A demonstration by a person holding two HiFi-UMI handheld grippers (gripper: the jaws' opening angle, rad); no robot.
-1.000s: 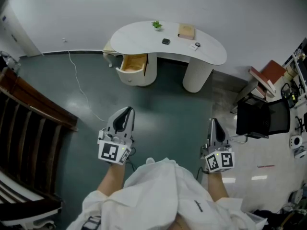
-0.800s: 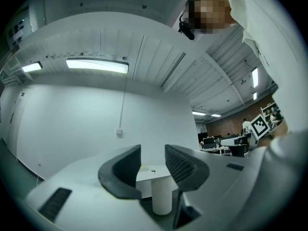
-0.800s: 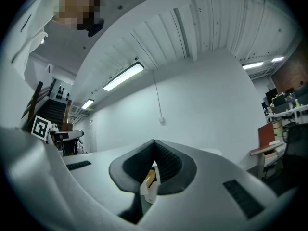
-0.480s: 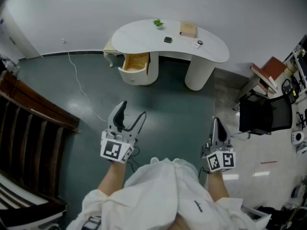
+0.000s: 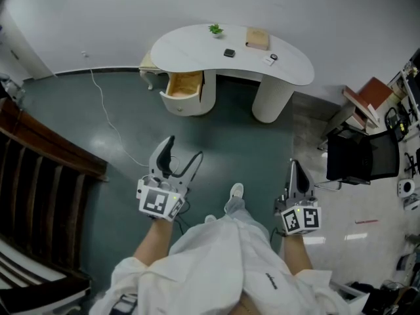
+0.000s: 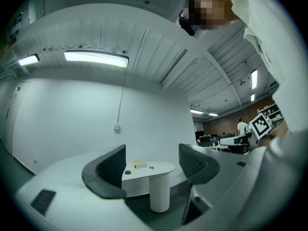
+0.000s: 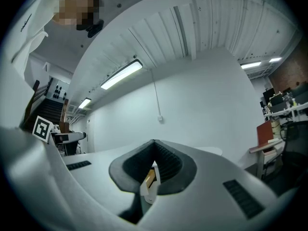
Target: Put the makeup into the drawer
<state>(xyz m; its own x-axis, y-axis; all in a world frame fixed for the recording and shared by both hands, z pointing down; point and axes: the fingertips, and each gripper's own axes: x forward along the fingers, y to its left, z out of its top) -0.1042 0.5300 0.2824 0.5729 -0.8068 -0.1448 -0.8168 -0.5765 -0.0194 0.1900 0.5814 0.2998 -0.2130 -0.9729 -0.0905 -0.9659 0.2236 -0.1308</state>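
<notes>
Both arms out front, pointing level at the desk, well apart from it. Left gripper jaws opening, nothing between. Right gripper jaws together, empty. Makeup on the desk, too small to identify. Drawer open.

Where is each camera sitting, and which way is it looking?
Head view: on the person's head, looking steeply down at the floor and the white desk; shows white clothing, a shoe, the left tongs and the right tongs.
Left gripper view: rides on the left tongs, looking level toward the desk; shows its own jaws, opening, nothing between them.
Right gripper view: rides on the right tongs, facing the white wall; shows its jaws shut together.
Shared: the head view and left gripper view both show the desk.
</notes>
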